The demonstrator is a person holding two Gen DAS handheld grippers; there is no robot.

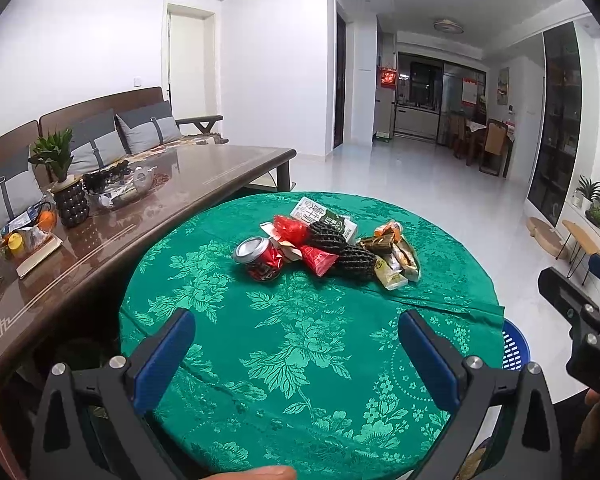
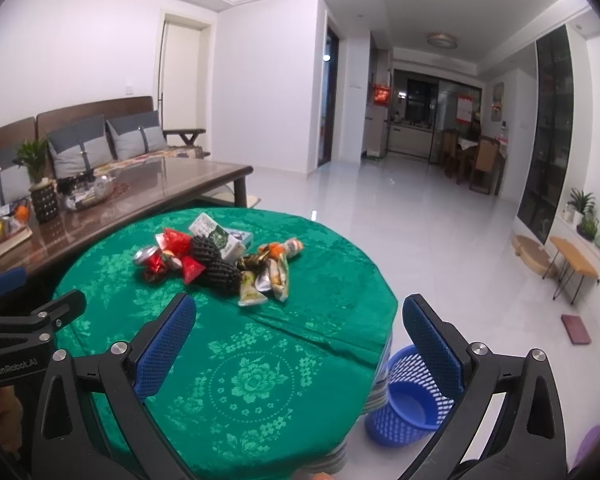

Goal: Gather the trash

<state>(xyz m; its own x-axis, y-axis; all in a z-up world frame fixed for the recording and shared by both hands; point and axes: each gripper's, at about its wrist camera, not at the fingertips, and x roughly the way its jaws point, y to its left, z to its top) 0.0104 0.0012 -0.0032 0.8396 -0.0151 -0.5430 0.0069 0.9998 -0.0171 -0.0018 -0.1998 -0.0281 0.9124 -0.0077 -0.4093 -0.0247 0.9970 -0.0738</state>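
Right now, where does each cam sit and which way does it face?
Left wrist: on the left hand-held gripper, over the near table edge, facing the trash pile; own blue fingers open, right gripper body at right.
Right wrist: on the right hand-held gripper, further right, same heading; open fingers, blue basket on floor below.
Shared: green tablecloth, pile, basket.

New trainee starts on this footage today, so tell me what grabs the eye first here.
The green tablecloth on the round table stands out first, with a pile of trash at its middle: a crushed red can, black foam nets, a carton and wrappers. A blue bin stands on the floor beside the table's right edge. Both tools, left and right, are open and short of the pile.
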